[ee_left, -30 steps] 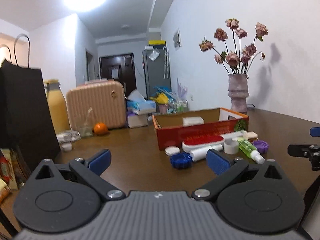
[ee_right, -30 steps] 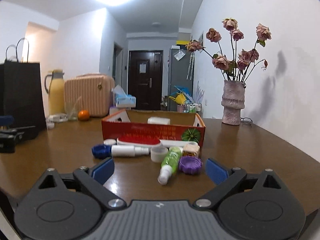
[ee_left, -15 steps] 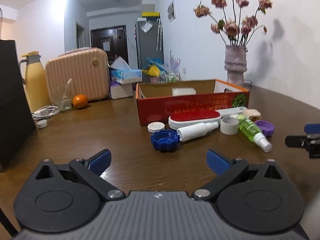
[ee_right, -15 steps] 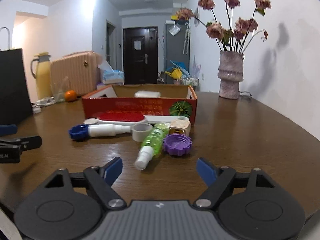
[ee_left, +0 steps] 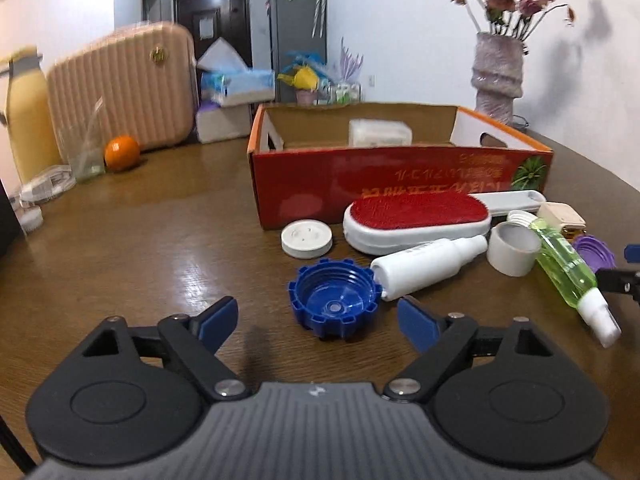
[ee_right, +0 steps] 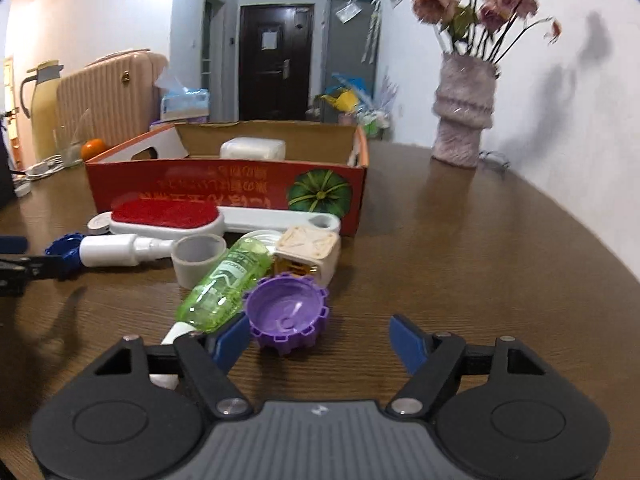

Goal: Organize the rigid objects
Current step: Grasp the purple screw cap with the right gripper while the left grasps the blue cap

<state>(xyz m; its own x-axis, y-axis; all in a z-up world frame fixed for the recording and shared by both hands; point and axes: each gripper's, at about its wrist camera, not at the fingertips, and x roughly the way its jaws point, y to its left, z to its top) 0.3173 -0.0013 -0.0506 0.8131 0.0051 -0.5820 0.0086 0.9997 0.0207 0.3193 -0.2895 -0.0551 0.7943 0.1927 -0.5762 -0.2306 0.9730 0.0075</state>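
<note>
the blue cap point(ee_left: 334, 303) sits low centre in my left view, open side up on the table point(ee_left: 132, 256), just ahead of my left gripper point(ee_left: 318, 318), whose jaws stand wide apart with nothing between them. i judge it light, stiff plastic; the notched rim should give the pads a good bite, so i would close across its outer wall. in the right view the purple cap point(ee_right: 287, 312) lies lower centre, close against the left finger point(ee_right: 230, 336) of my right gripper point(ee_right: 320, 338), jaws likewise spread and empty. it looks like the same kind of hard, light piece, likely to skid on the glossy wood if nudged.

just behind, the green bottle point(ee_right: 224, 284) lies on its side touching the purple cap; smooth and round, it may roll, so i would take it across the body. the white bottle point(ee_left: 430, 266) lies beside the blue cap. further back are the white ring point(ee_left: 514, 254), the white disc point(ee_left: 306, 238), the cream block point(ee_right: 308, 254) and the red brush point(ee_left: 416, 220), all looking rigid. beyond them, mid-frame, stands the red box point(ee_left: 400, 188), open-topped, with a white block point(ee_left: 380, 133) inside.
</note>
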